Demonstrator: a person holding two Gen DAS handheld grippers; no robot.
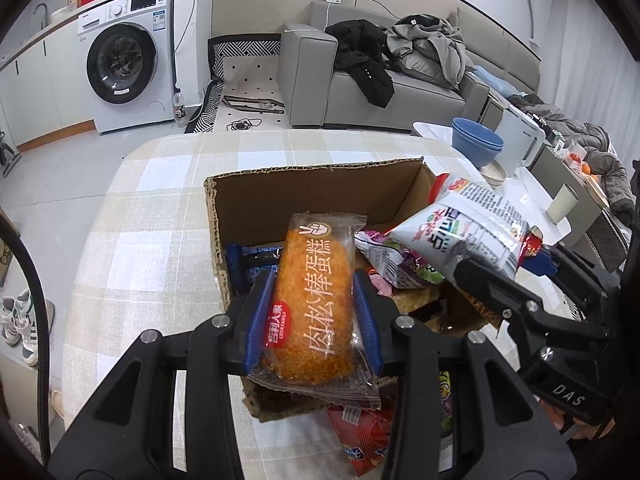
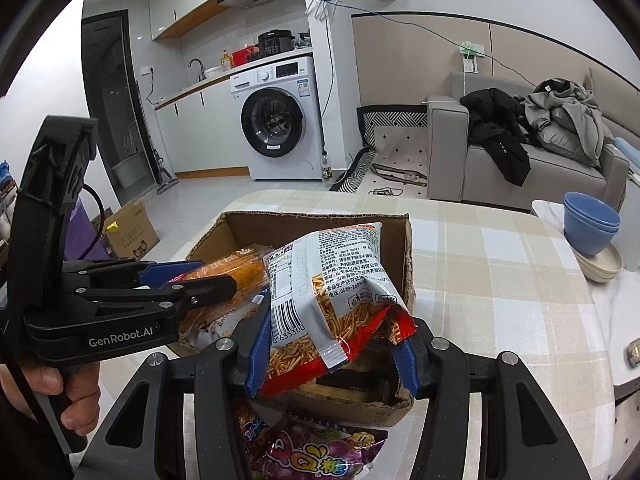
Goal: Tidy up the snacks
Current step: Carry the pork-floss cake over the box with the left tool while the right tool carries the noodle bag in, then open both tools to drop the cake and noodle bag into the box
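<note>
The left tool [image 1: 314, 312] is clamped on an orange cake pack [image 1: 316, 300], gripped between its blue pads [image 1: 366, 320] and held above the open cardboard box [image 1: 320, 184]. The right tool [image 2: 332, 350] grasps a noodle bag [image 2: 336, 280] by its lower end, also over the box, just right of the cake. Other snacks lie inside the box, which stands on the checked bench [image 1: 152, 216]. A purple candy bag [image 2: 320, 456] sits under the right tool.
</note>
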